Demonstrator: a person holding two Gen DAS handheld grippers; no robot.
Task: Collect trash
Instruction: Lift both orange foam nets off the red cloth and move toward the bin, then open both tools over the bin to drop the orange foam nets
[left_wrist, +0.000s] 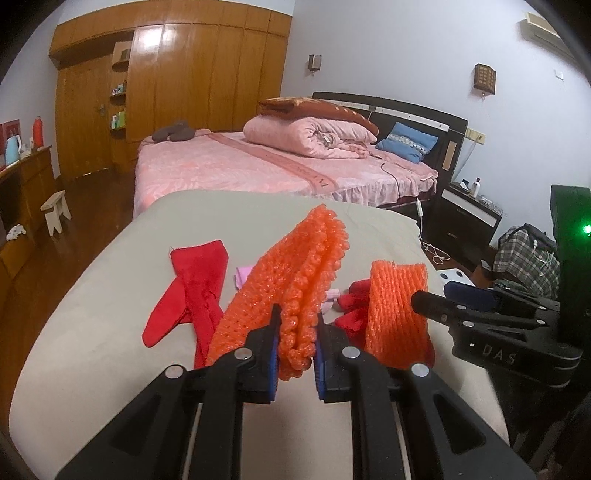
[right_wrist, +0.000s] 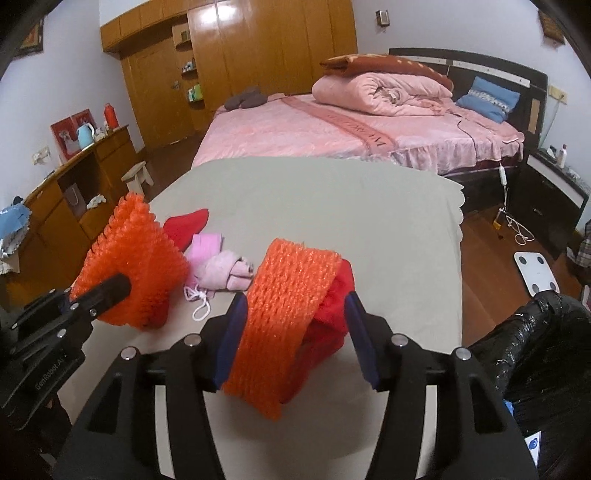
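Note:
My left gripper is shut on a large orange foam net and holds it above the beige table; it also shows at the left of the right wrist view. My right gripper is open, its jaws on either side of a second orange foam net that lies over a red cloth. This net shows in the left wrist view too. Red socks and pink cloths lie on the table.
A black trash bag stands at the table's right. A pink bed lies beyond the table, with a wooden wardrobe behind. A low cabinet stands on the left, a white scale on the floor.

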